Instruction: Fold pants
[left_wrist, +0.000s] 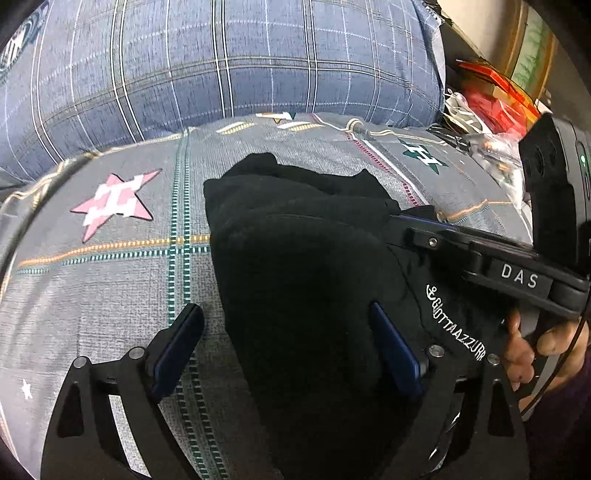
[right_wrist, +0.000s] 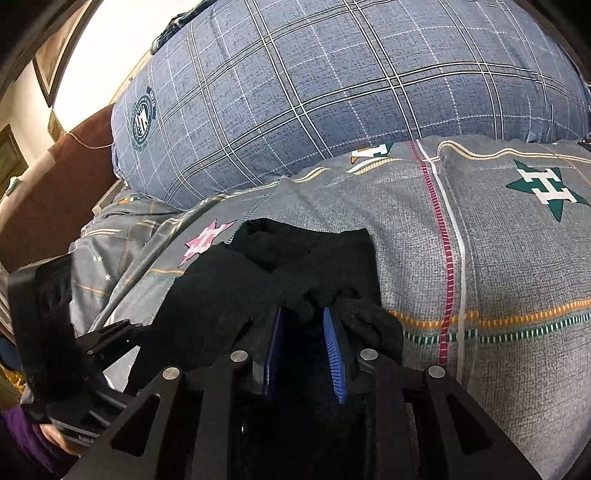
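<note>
bed cover: grey, printed with stars and dashed stripes; everything below is carried on it.
pillow: blue plaid, propped at the far edge of the cover, behind the pants.
pants: black, bunched into a thick folded pile mid-cover; white lettering is seen on the near right part in the left wrist view. A pink star print lies just left of the pile, a green star print well to the right.
left gripper: jaws spread wide. Left finger is seen over bare cover, right finger against the black fabric; the near end of the pile lies between them, not pinched.
right gripper: jaws drawn close, a narrow gap left; a bunch of black fabric is clamped between the blue pads at the near right edge of the pile. In the left wrist view it is seen reaching in from the right, fingertips buried in the pants.
clutter: red and clear items at far right, off the bed; detail cannot be told.
</note>
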